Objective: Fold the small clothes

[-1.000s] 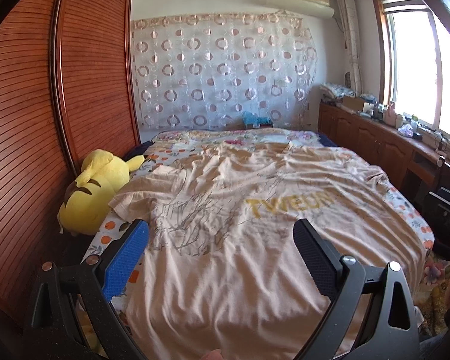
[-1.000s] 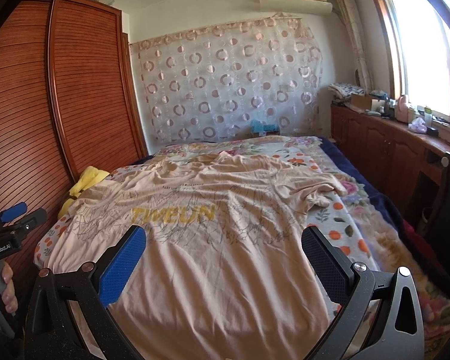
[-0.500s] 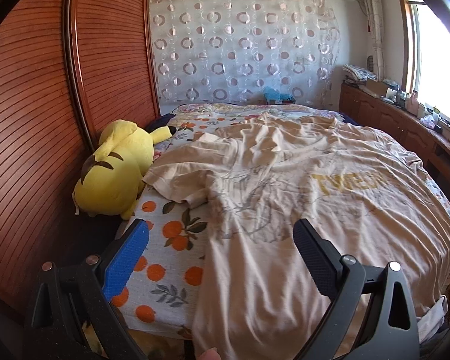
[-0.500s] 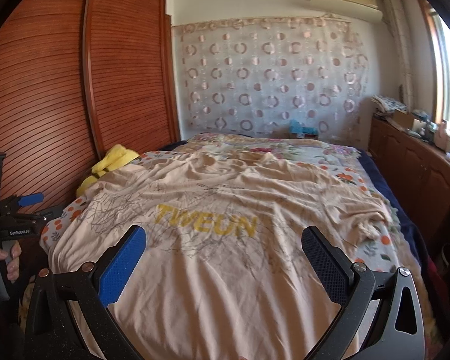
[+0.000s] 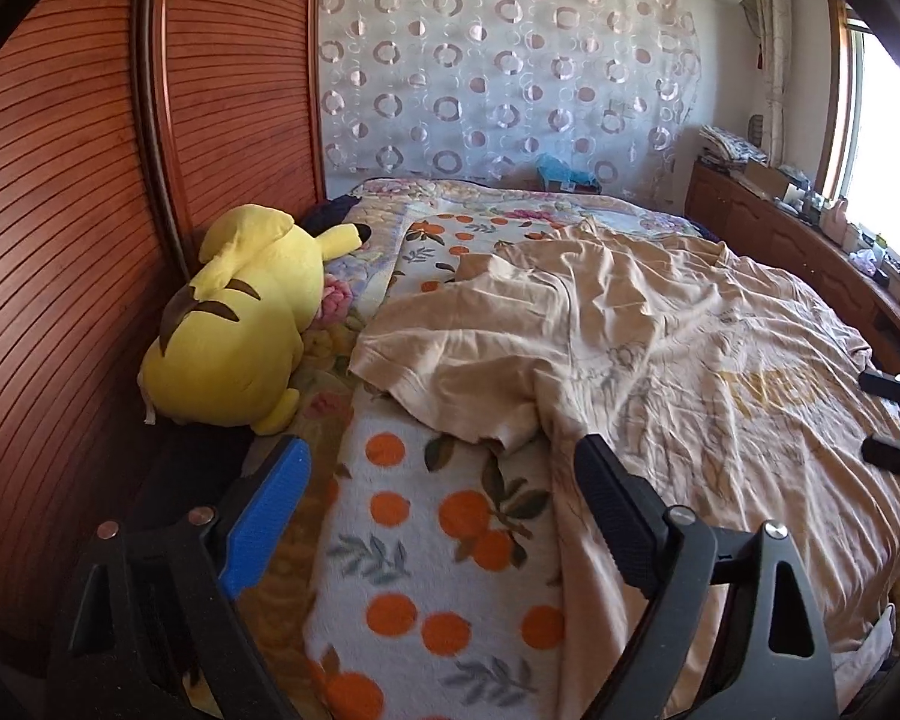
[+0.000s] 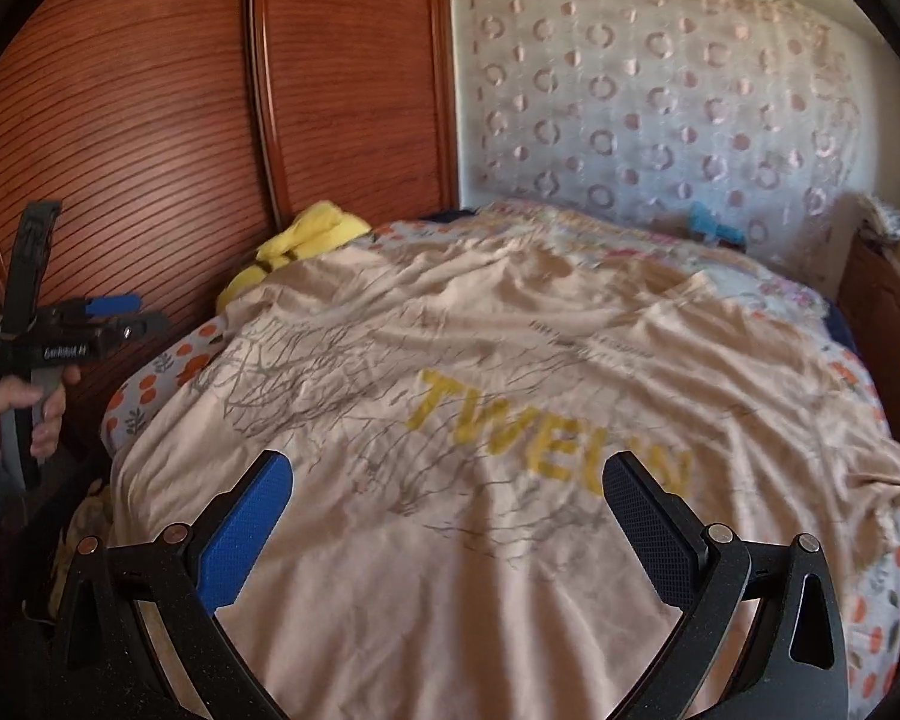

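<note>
Swinging toward the T-shirt's [image 5: 660,360] left sleeve [image 5: 450,372], the left gripper [image 5: 438,516] has just narrowed its jaws slightly, nothing between; right gripper [image 6: 444,516] hangs released over the shirt, spread unfolded on the bed [image 5: 426,540].

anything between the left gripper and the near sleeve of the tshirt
Nothing visible does. The left gripper is open over bare orange-print blanket, and the T-shirt sleeve lies flat just ahead of its fingertips. The yellow plush toy lies off to the side by the wardrobe, clear of that path.
</note>
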Demonstrator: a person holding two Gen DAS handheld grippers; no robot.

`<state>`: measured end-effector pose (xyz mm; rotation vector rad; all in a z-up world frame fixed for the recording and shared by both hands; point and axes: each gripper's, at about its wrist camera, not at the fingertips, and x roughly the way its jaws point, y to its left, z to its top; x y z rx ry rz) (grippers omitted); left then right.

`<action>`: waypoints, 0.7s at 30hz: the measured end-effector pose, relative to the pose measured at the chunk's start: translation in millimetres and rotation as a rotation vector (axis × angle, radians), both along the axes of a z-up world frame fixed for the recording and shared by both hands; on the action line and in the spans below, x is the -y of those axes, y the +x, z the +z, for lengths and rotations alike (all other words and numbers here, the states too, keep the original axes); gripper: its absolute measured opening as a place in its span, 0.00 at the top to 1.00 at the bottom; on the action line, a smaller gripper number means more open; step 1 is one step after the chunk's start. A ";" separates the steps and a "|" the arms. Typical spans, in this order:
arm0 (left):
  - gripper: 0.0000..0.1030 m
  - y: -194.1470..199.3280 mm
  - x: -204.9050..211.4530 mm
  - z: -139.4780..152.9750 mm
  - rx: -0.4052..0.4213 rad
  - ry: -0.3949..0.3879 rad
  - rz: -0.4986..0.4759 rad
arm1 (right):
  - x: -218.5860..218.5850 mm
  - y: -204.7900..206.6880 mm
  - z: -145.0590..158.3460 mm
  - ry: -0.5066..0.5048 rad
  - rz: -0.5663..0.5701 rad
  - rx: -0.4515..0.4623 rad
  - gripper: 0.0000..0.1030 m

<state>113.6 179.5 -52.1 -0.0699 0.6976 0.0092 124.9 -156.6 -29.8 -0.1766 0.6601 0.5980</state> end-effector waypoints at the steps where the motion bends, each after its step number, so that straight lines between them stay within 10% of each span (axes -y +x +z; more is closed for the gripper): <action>1: 0.17 5.0 -4.4 0.4 -0.003 -0.006 -0.006 | -2.5 6.0 -1.2 -0.012 0.017 -0.020 0.00; 21: 0.38 116.9 -68.2 -51.1 -0.259 -0.220 0.015 | -31.8 57.6 15.2 -0.112 0.177 -0.011 0.16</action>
